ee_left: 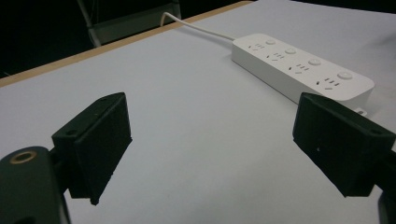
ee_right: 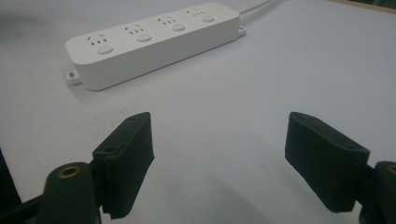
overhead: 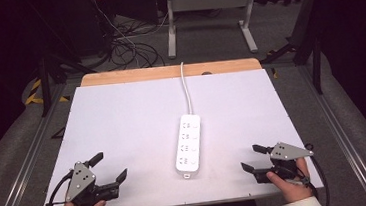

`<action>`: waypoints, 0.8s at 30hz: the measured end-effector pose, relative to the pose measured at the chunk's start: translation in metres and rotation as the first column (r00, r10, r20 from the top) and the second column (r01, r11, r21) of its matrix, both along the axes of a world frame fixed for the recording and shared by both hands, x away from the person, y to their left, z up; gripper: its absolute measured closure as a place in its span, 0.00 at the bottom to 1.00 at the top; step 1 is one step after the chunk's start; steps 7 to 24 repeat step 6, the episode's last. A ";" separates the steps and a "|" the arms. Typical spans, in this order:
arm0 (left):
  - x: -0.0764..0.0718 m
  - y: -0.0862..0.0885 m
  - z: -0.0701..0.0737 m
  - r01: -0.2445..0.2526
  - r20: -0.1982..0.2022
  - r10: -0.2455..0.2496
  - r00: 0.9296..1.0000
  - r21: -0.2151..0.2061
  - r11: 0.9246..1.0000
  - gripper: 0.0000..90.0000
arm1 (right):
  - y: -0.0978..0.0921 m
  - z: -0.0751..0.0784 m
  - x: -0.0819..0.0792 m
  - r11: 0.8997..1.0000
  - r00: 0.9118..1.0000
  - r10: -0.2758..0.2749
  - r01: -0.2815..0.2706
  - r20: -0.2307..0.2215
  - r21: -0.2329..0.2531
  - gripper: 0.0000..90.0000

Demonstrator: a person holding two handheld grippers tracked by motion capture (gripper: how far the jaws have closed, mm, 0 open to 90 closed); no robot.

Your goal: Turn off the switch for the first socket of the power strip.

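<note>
A white power strip (overhead: 188,143) with several sockets and round buttons lies in the middle of the white table top (overhead: 122,118); its white cable (overhead: 186,90) runs to the far edge. My left gripper (overhead: 109,167) rests at the near left corner, open, nothing between its jaws. My right gripper (overhead: 252,158) rests at the near right, open and empty too. The left gripper view has the power strip (ee_left: 301,70) ahead to the right of the left gripper (ee_left: 215,144). The right gripper view has the power strip (ee_right: 154,39) ahead to the left of the right gripper (ee_right: 219,163).
A wooden strip (overhead: 168,72) borders the table's far edge. Beyond it on the floor stand a white metal frame (overhead: 208,15) and a tangle of dark cables (overhead: 126,50). Metal rails (overhead: 25,162) run along both sides of the table.
</note>
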State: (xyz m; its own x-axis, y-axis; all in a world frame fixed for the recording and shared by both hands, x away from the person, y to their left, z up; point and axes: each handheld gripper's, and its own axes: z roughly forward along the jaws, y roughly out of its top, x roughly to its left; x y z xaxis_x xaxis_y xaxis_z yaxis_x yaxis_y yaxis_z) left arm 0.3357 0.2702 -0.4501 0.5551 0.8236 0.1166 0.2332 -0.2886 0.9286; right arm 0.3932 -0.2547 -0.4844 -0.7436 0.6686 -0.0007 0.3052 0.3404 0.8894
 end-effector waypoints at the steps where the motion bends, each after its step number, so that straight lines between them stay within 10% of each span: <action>1: 0.000 0.000 0.000 -0.001 0.004 0.001 1.000 0.001 1.000 0.13 | 0.000 0.000 0.000 1.000 1.000 0.000 0.000 0.002 -0.002 0.27; 24: 0.000 -0.001 -0.001 -0.010 0.033 0.009 0.999 0.026 1.000 0.13 | -0.001 0.001 0.000 1.000 1.000 -0.008 0.008 0.022 -0.006 0.25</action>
